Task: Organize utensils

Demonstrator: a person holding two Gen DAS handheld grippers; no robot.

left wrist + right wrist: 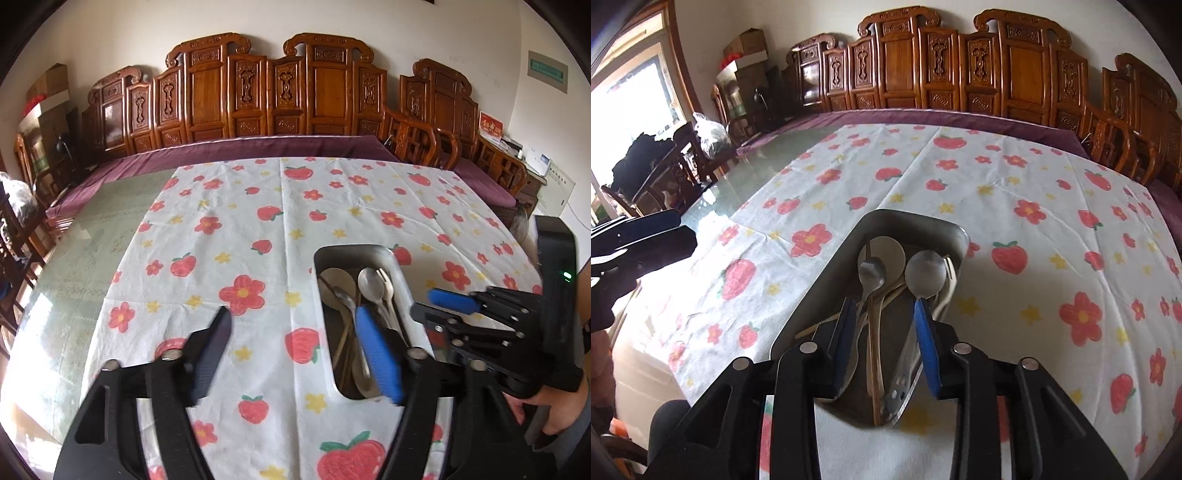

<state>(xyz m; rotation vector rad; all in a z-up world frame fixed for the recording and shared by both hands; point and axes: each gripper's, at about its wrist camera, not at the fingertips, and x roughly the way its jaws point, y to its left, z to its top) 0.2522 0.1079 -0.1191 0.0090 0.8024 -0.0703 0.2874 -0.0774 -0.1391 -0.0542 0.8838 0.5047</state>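
Observation:
A steel tray (351,249) sits on the flowered cloth and holds several utensils: a metal spoon (371,282), a pale fork (384,280) and a wooden spoon (336,282). My left gripper (295,332) hangs open over the cloth, its right blue pad above the tray's left part, with nothing between the fingers. In the right wrist view the tray (908,216) lies straight ahead, with a large metal spoon (925,273), a smaller one (871,273) and a wooden spoon (886,251) inside. My right gripper (886,332) is open above their handles and grips nothing.
The flowered cloth (258,221) covers a glass-topped table (92,258). Carved wooden benches (258,92) with purple cushions line the far side. A person's hand (554,417) holds the right gripper (423,303) beside the tray. The left gripper (685,229) shows at the left edge.

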